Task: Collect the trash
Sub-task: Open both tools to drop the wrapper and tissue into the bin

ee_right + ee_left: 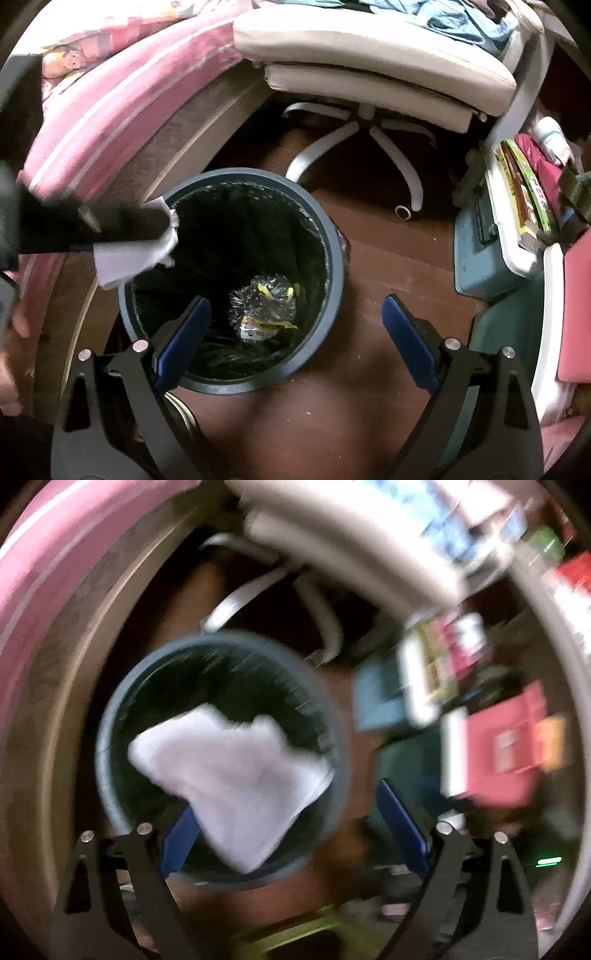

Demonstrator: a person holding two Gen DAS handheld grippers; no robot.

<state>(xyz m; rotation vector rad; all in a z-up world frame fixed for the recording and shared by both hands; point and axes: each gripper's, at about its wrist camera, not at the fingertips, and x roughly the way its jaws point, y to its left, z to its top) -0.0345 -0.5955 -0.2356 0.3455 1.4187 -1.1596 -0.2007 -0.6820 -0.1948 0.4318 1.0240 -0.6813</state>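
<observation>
A white tissue (232, 782) is over the open mouth of the blue bin (334, 258), free between the wide-spread fingers of the left gripper (291, 819); nothing pinches it. At the bottom of the bin lies a crumpled clear wrapper (264, 306). The right gripper (295, 332) hangs above the bin's near rim, fingers spread, empty. Behind the bin stands a white chair (369, 85).

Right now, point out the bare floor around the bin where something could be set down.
Bare wood floor lies to the right of the trash bin, bordered by the blue box and the chair base. More lies in front of the bin, toward the camera. Left is crowded: the bed frame stands close to the bin.
</observation>
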